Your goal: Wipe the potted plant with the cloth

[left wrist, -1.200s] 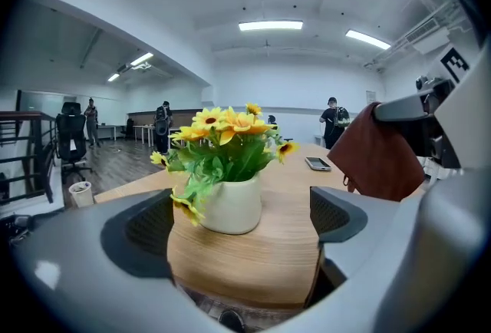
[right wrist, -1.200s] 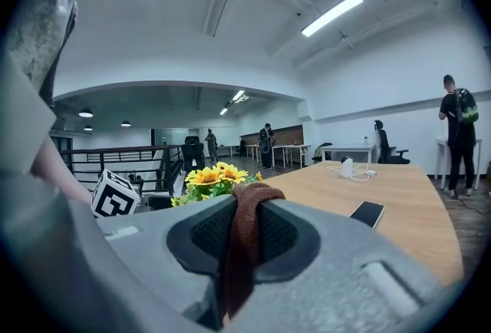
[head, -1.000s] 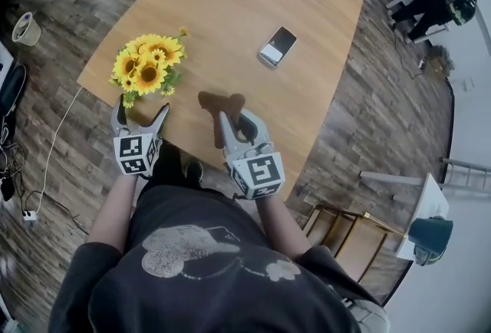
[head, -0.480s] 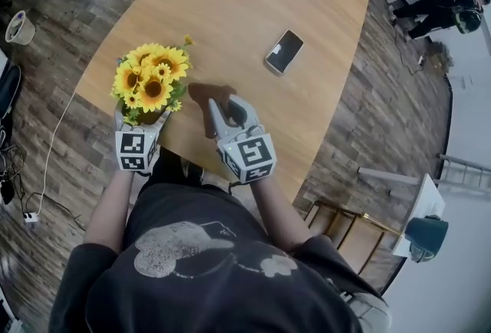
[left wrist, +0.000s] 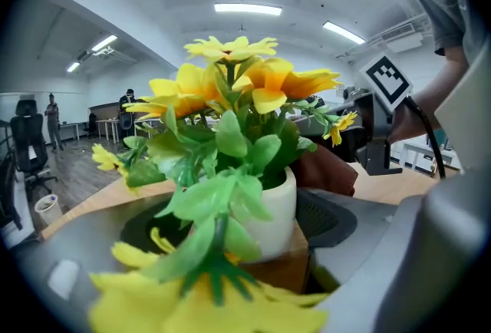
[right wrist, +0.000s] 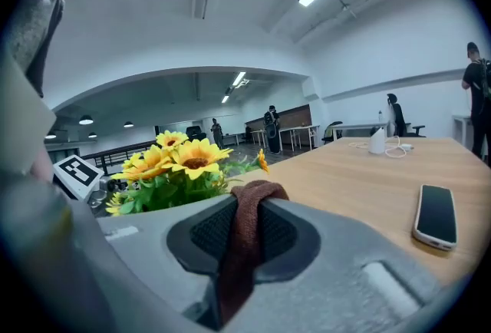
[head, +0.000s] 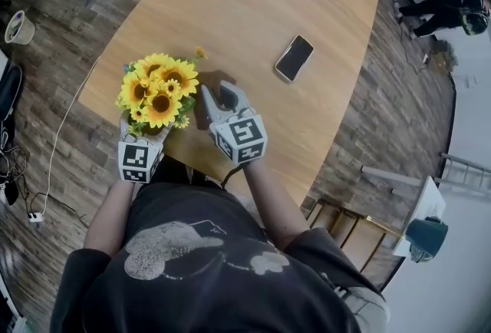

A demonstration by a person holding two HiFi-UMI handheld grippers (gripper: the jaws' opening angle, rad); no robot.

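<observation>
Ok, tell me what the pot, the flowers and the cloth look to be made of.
Pot: glazed ceramic or smooth plastic, hard to tell which; plain white with a soft sheen.
Flowers: probably artificial, fabric or plastic; the leaves look uniform and waxy, the petals evenly bright yellow.
Cloth: brown terry-like textile; matte, with a nubby looped weave.

We wear a dark grey short-sleeved T-shirt [head: 230, 285] with a pale cartoon print [head: 176, 247] across its front. In each hand we carry a light grey moulded plastic tool with two broad jaws: the left tool [head: 143, 126] and the right tool [head: 218, 96]. Behind its jaws each bears a white cube [head: 240, 140] printed with black square markers. The jaws' inner faces carry dark, mesh-textured oval pads [right wrist: 201, 238]. A thin black cable [left wrist: 424, 133] hangs from the right tool.
</observation>
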